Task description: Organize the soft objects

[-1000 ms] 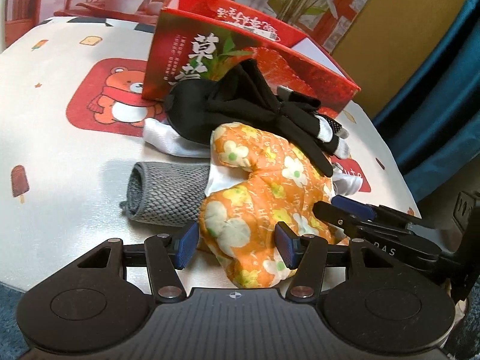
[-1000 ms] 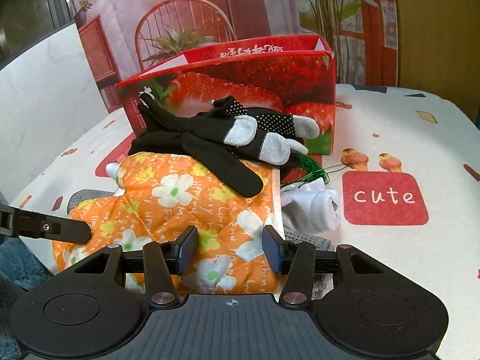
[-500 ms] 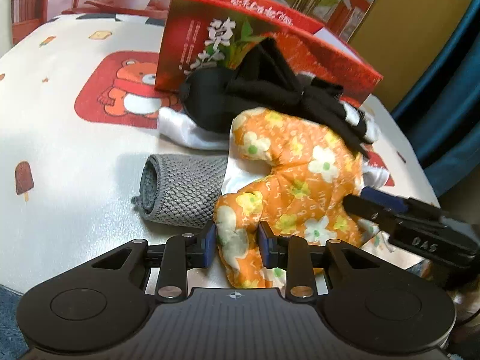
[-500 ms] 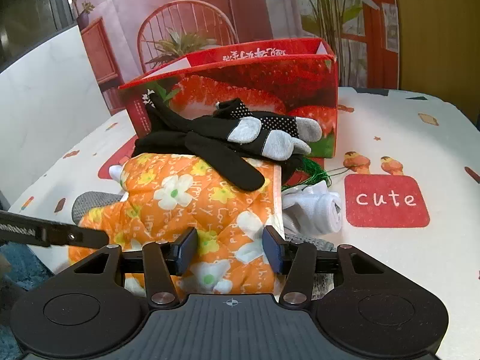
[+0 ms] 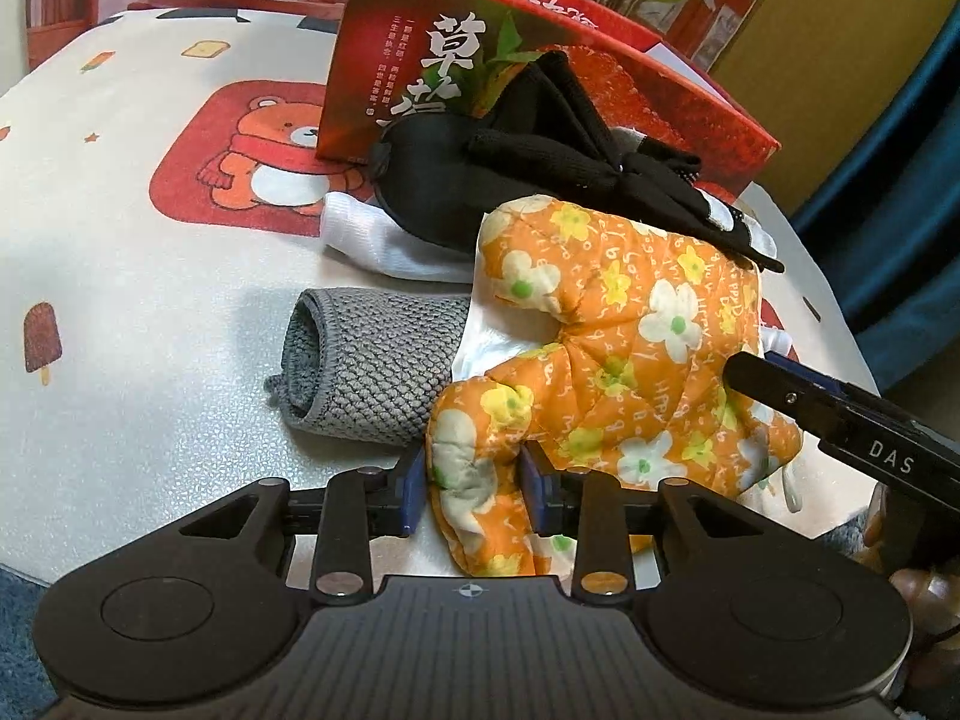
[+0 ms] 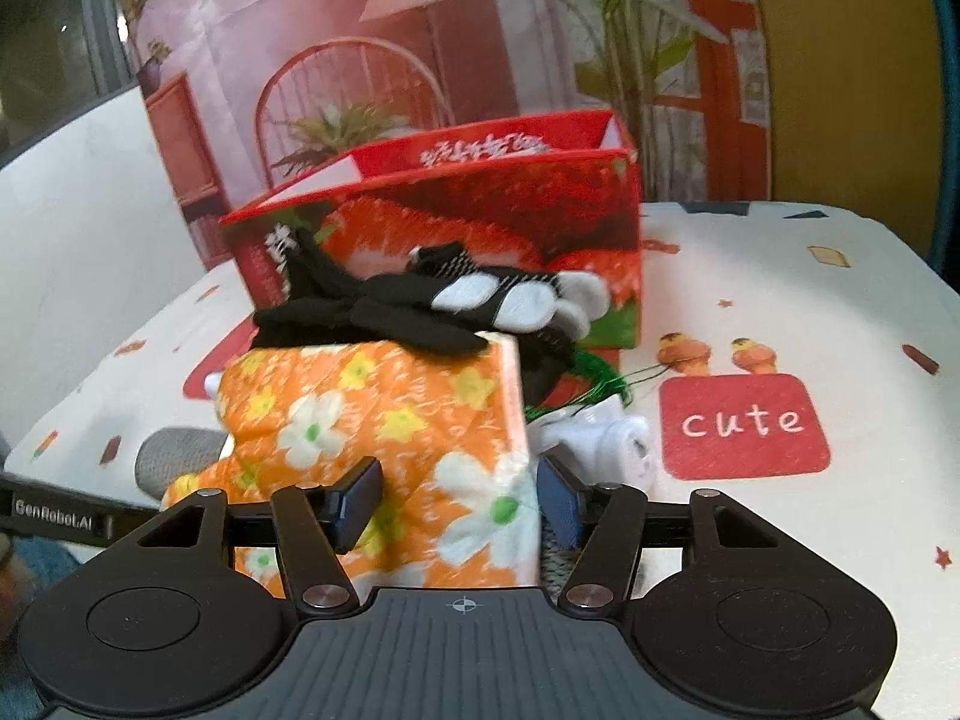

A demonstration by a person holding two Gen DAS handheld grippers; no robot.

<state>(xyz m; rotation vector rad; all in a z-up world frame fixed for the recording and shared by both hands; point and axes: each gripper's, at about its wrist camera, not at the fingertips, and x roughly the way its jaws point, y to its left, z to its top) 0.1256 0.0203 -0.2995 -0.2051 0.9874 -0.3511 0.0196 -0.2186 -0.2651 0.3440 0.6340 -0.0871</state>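
We have the left hand-held gripper clenched on the oven mitt's thumb at lower center, mitt running toward upper right; right hand-held gripper straddles its cuff, released.

The quilted cloth oven mitt looks soft and matt, the grey roll is a coarse open knit, the red box glossy printed card, the tablecloth faintly sheened.
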